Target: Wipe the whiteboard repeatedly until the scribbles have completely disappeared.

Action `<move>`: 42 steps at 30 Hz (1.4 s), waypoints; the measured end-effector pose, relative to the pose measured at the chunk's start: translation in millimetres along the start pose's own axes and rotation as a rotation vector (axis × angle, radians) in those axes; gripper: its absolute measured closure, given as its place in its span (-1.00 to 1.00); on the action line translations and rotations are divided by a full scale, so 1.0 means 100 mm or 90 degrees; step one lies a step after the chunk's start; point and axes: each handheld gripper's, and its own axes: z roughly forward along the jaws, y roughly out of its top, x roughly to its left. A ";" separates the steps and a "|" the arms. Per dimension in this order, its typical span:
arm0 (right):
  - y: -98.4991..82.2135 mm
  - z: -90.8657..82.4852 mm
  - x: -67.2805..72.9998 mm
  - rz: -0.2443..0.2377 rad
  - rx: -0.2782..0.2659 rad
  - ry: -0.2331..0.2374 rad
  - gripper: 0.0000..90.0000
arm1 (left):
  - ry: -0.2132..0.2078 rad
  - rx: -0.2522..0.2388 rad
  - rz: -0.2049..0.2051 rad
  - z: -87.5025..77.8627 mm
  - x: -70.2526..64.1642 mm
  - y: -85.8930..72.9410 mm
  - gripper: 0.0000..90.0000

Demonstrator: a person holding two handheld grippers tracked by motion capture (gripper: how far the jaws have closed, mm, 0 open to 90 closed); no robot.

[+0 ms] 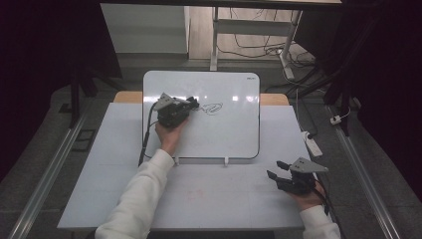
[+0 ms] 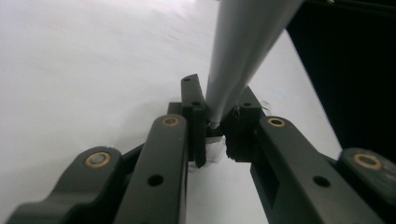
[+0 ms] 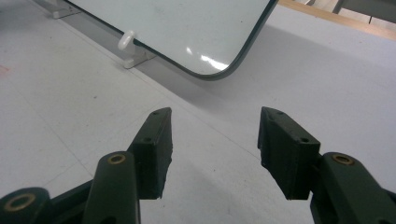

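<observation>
A whiteboard (image 1: 224, 134) leans on its small feet at the back of the table, with a black scribble (image 1: 212, 108) drawn on its upper middle. Just left of that scribble, my left gripper (image 1: 193, 103) is at the board's surface. In the left gripper view its jaws are shut on a grey marker (image 2: 247, 42), which stands up between them over the whiteboard (image 2: 93, 70). My right gripper (image 1: 276, 169) rests at the table's front right, jaws open with nothing between them (image 3: 215, 135). It faces the whiteboard's lower corner (image 3: 187, 28).
The grey table top (image 1: 199, 199) stretches in front of the board. A white power strip (image 1: 312, 144) lies off the table's right edge. White clip feet (image 3: 127, 42) hold the board's lower edge. Desk legs and cables (image 1: 259, 47) stand on the floor behind.
</observation>
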 end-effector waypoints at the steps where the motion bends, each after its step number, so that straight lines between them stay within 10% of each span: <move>1: 0.00 0.00 0.00 0.000 0.000 0.000 0.00 | 0.000 0.000 0.000 0.00 0.00 0.00 0.75; 4: 0.00 -0.01 0.00 0.001 -0.001 -0.003 0.00 | 0.007 0.001 0.021 0.04 -0.06 0.00 0.75; 8: -0.01 -0.01 -0.02 0.006 -0.002 -0.003 0.00 | 0.051 -0.024 0.002 -0.18 0.19 0.09 0.75; 16: 0.00 -0.01 0.01 -0.003 0.000 -0.001 0.00 | 0.010 -0.023 0.024 0.06 -0.08 -0.04 0.75; 22: -0.01 -0.02 -0.02 0.004 -0.002 -0.002 0.00 | 0.037 -0.049 0.001 -0.08 0.12 0.02 0.75; 30: 0.00 0.00 0.01 -0.005 0.004 0.003 0.00 | 0.020 -0.028 0.032 0.01 -0.05 -0.05 0.75; 36: 0.00 0.01 0.00 -0.002 0.005 0.003 0.00 | 0.072 -0.042 0.018 -0.29 0.23 0.02 0.75; 42: 0.01 0.02 0.02 -0.006 0.008 0.005 0.00 | 0.048 -0.026 0.038 -0.18 0.07 -0.07 0.75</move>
